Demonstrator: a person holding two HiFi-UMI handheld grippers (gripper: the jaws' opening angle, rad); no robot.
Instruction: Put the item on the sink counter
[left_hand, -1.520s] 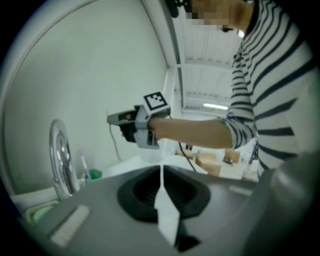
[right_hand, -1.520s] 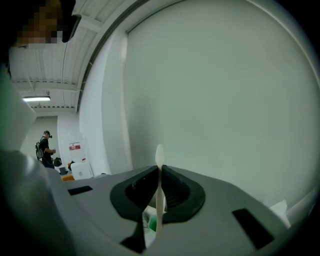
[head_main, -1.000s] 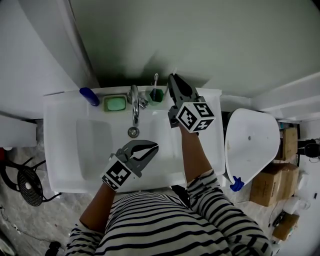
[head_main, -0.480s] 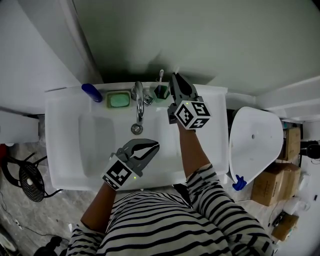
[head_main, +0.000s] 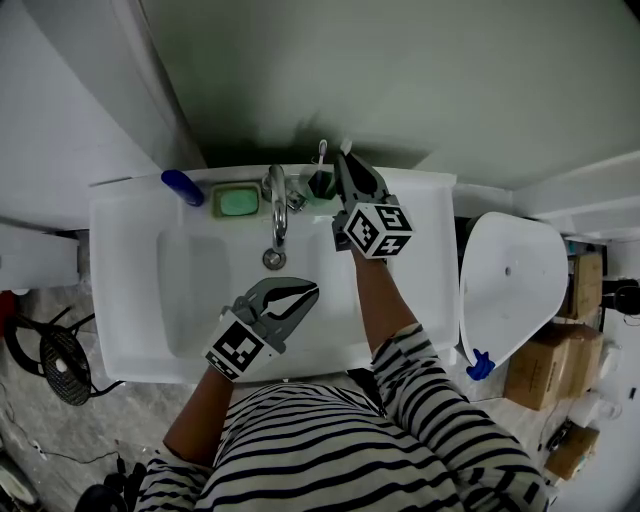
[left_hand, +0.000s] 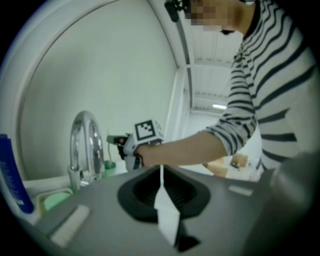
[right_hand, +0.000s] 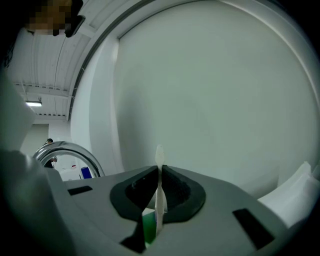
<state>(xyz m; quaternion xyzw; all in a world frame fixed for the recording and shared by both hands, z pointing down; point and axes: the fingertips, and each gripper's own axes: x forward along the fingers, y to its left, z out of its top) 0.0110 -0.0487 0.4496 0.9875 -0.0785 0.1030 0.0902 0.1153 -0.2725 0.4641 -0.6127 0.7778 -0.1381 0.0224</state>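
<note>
My right gripper (head_main: 346, 160) is at the back of the white sink counter (head_main: 415, 260), just right of a green cup (head_main: 320, 184) that holds a toothbrush. It is shut on a thin white toothbrush (right_hand: 159, 187) that stands upright between the jaws, with its head (right_hand: 159, 154) sticking out above them. Its white tip (head_main: 347, 147) pokes past the jaws in the head view. Something green (right_hand: 149, 226) shows below the jaws. My left gripper (head_main: 312, 292) hovers over the basin, jaws together and holding nothing (left_hand: 161, 172). From there I see the right gripper (left_hand: 112, 140) beside the tap.
A chrome tap (head_main: 273, 203) stands at the back centre, with a green soap dish (head_main: 238, 203) and a blue bottle (head_main: 183, 188) to its left. A white toilet lid (head_main: 505, 285) and cardboard boxes (head_main: 545, 365) are on the right, and a fan (head_main: 55, 372) sits on the floor at left.
The right gripper has sunk a little toward the counter beside the green cup, still shut on the toothbrush. The left gripper has stayed put.
</note>
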